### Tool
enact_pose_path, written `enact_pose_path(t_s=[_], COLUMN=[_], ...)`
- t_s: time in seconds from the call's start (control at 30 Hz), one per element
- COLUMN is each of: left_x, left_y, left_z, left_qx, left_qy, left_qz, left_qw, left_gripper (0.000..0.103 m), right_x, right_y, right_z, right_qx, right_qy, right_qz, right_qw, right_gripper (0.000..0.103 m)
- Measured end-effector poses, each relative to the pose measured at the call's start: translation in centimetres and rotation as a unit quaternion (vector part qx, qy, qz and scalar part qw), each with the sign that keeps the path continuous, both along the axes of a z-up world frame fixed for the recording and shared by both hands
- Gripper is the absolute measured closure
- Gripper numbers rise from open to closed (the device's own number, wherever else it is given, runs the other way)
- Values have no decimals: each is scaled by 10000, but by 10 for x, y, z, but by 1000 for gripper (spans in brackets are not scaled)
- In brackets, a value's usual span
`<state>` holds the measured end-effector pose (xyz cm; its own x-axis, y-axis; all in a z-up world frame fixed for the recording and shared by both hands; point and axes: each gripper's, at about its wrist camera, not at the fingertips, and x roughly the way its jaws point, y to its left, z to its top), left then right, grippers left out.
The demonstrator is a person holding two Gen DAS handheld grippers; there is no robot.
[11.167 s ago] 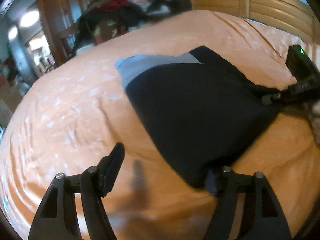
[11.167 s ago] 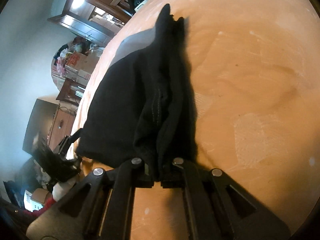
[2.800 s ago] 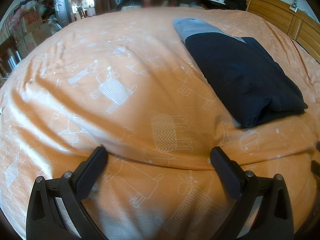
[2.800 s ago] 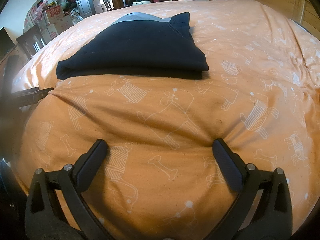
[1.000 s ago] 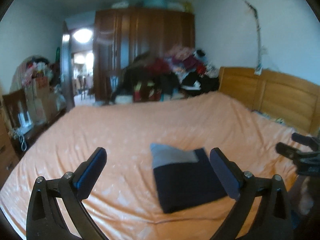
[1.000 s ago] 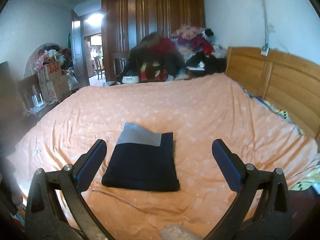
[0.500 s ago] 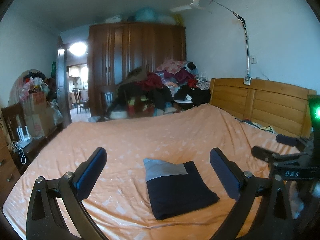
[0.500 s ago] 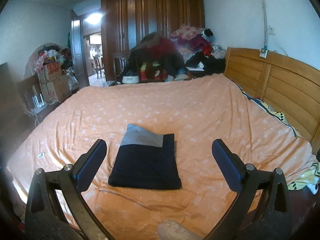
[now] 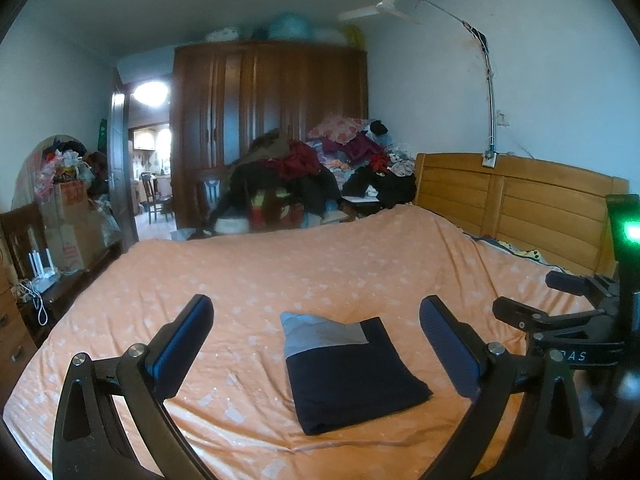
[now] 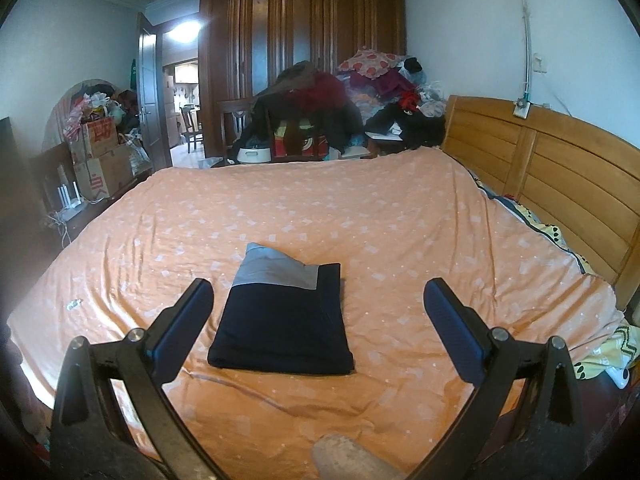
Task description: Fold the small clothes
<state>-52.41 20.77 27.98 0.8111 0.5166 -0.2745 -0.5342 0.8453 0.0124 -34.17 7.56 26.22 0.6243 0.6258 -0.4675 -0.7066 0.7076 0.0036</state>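
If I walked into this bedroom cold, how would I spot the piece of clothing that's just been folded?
Start at the big bed with the orange bedspread and wooden headboard. Near its front edge lies the folded garment, a flat rectangle. It is dark navy with a pale grey band along its far end, neat and alone on the cover, unlike the jumbled clothes pile heaped beyond the bed.

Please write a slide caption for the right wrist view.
Open right claw above a folded dark garment on the orange bed.

Both grippers now raised, farther from the folded garment (image 10: 282,312).
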Motion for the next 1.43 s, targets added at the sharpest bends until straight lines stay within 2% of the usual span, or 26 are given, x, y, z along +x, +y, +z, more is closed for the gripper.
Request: enact_pose_path(t_s=[0.3, 1.13, 1.43], left_x=[9, 20, 23], left_y=[5, 12, 13], left_z=[-13, -25, -32], left_qx=[-131, -320, -398], left_qy=[182, 273, 319], left_qz=[-73, -221, -284], left_qw=[9997, 9989, 9983], left_gripper=[0, 0, 0], right_x=[4, 15, 21], right_y=[0, 9, 11], right_z=[-5, -16, -24], right_qx=[-64, -228, -253], right_qy=[74, 413, 466], right_qz=[23, 233, 151], right_qw=[9999, 9986, 9985], right_gripper=[0, 0, 0])
